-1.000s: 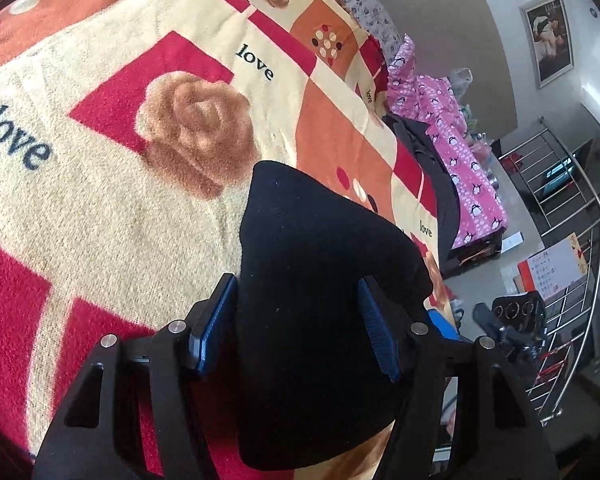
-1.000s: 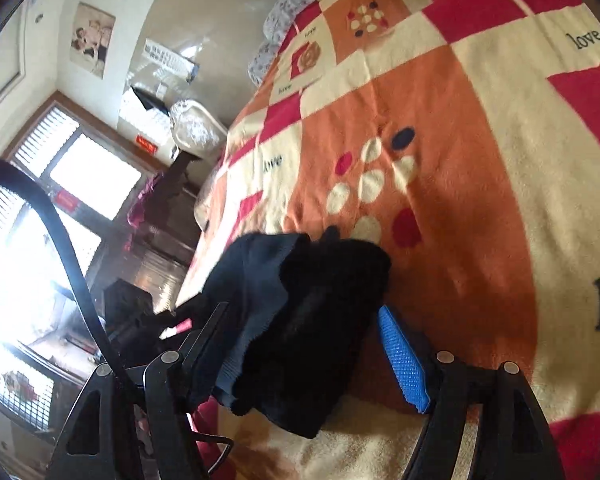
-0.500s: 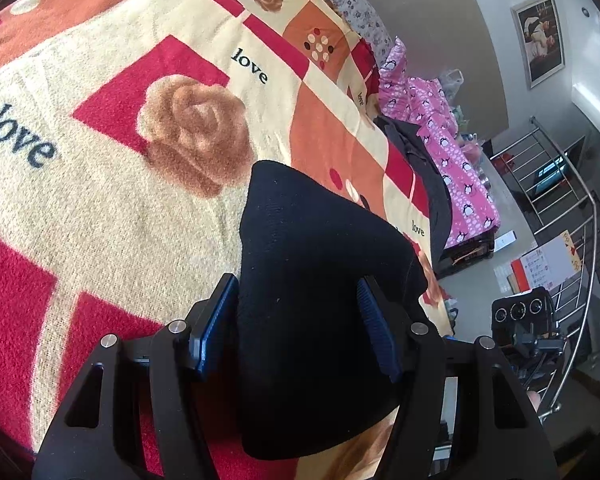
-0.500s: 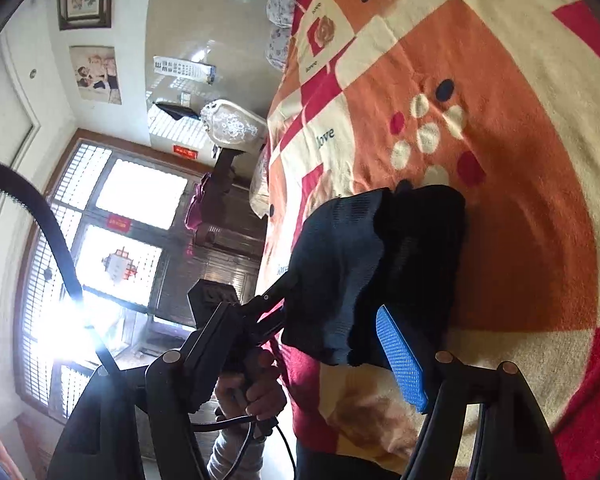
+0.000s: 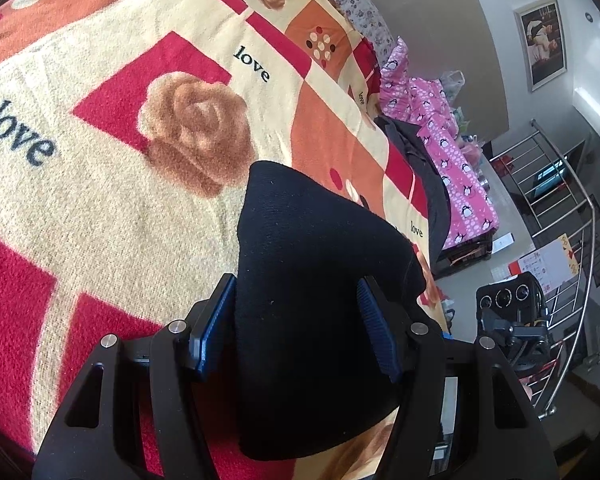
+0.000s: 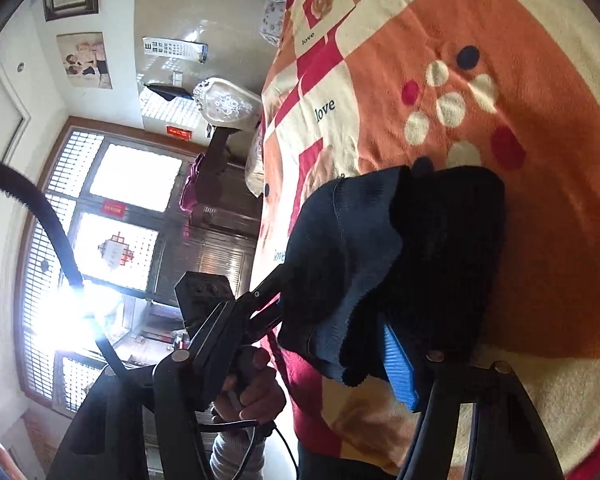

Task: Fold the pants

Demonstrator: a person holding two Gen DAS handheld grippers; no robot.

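Observation:
The dark navy pants (image 5: 312, 280) are bunched into a thick folded bundle above the patterned blanket (image 5: 100, 184) on the bed. My left gripper (image 5: 296, 328) has its blue pads on both sides of the bundle and is shut on it. In the right wrist view the same pants (image 6: 400, 264) hang in layers between the fingers of my right gripper (image 6: 332, 344). One blue pad (image 6: 398, 364) shows pressed against the cloth; the other finger is hidden behind it. The left gripper (image 6: 236, 316) and the hand holding it show at the pants' left side.
Pink patterned clothes (image 5: 444, 148) and a dark garment (image 5: 420, 160) lie along the bed's far edge. A metal stair railing (image 5: 560, 208) stands beyond. A bright window (image 6: 100, 240) and a lace-covered object (image 6: 228, 104) are beside the bed.
The right gripper has tilted and lifted with the pants, so its view swung toward the window and the left hand. The left gripper holds the bundle almost unchanged.

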